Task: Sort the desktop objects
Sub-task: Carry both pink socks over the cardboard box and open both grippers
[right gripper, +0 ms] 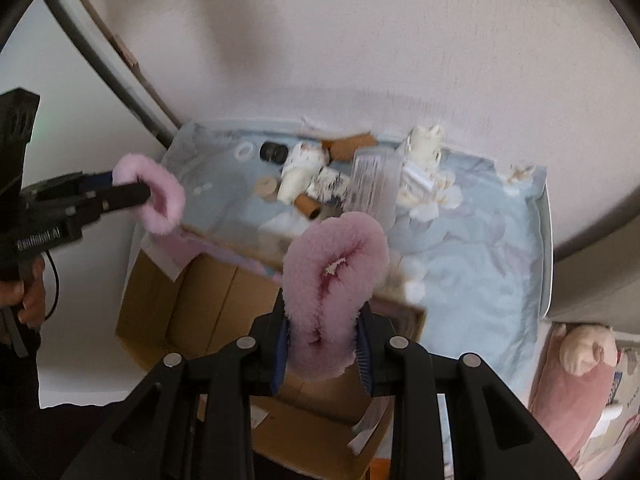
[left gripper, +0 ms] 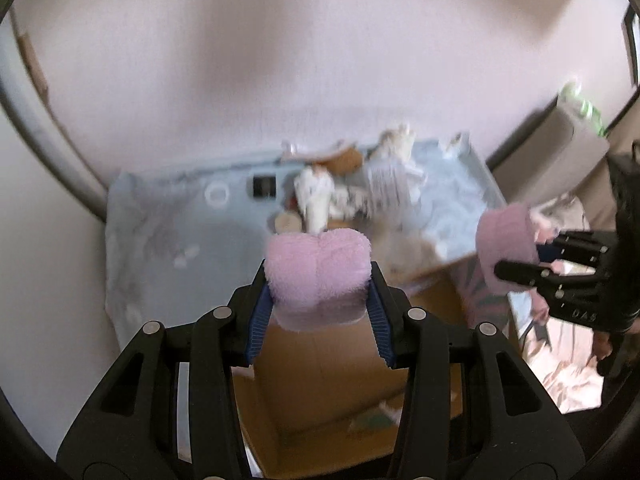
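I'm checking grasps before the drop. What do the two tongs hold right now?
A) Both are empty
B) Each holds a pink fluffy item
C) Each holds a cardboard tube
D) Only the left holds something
B: the left tongs clamp one pink fluffy item, and the right tongs clamp another.

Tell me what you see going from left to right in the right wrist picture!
Other hand-held gripper holding a pink fluffy piece → cardboard box → pink fluffy piece in this hand-held gripper → blue cloth → plush toy.

White wall (right gripper: 360,40), pink pillow (right gripper: 576,392)
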`<state>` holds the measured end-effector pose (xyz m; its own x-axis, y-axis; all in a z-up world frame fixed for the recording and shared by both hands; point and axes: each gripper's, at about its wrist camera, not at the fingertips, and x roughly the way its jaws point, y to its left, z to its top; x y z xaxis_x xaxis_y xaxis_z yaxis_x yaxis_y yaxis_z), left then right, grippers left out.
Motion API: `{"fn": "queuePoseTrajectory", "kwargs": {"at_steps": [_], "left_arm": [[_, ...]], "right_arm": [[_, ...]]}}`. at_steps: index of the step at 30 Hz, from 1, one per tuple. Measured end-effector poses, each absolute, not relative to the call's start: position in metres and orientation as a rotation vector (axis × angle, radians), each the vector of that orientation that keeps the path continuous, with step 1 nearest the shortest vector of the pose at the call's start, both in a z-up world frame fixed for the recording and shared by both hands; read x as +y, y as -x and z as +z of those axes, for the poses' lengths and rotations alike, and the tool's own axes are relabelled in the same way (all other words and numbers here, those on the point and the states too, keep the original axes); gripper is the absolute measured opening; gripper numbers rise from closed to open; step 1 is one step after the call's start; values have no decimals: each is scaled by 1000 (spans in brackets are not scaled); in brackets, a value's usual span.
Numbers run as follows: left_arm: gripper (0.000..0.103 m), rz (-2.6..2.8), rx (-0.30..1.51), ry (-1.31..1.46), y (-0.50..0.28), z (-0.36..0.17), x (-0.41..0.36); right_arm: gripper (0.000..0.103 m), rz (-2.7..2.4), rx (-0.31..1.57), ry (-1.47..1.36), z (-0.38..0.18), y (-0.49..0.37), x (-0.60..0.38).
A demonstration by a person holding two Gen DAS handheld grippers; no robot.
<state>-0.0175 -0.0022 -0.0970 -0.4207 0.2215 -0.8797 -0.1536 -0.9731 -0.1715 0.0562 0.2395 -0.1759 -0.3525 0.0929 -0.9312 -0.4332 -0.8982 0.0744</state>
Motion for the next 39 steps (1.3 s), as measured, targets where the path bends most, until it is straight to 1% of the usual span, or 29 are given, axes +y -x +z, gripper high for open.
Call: {"fn": "queuePoseTrajectory", "kwargs": {"at_steps": [7, 12, 27, 29, 30, 31, 32, 33, 34, 39], "left_arm": [[40, 2376, -123, 1685, -17, -150, 10], [40, 2337, -111, 1757, -32, -176, 18], [40, 2322, -98, 1848, -33, -196, 16], [41, 2310, -94, 1861, -32, -198, 16], [42, 2301, -99, 1876, -30, -200, 16], [51, 2292, -110, 1894, -29, -202, 16], [81, 2291, -115, 1907, -28, -203, 15], [97, 2297, -117, 1914, -27, -203, 14], [103, 2307, -124, 1903, -28, -202, 14], [103, 2332, -117, 1866, -25, -191, 12]], "right_arm": [[26, 2273, 426, 1639, -205, -67, 211], [26, 2245, 435, 1693, -226, -71, 202], [27, 2209, 477, 1721, -243, -66, 197], [32, 2192, 475, 1739, -246, -63, 197], [48, 2181, 476, 1747, -248, -62, 197], [61, 2164, 487, 1751, -250, -62, 199], [65, 2158, 496, 1751, -251, -62, 200], [69, 2154, 503, 1752, -252, -62, 201], [69, 2145, 504, 1756, -251, -62, 201], [69, 2131, 512, 1744, -248, -65, 207]]}}
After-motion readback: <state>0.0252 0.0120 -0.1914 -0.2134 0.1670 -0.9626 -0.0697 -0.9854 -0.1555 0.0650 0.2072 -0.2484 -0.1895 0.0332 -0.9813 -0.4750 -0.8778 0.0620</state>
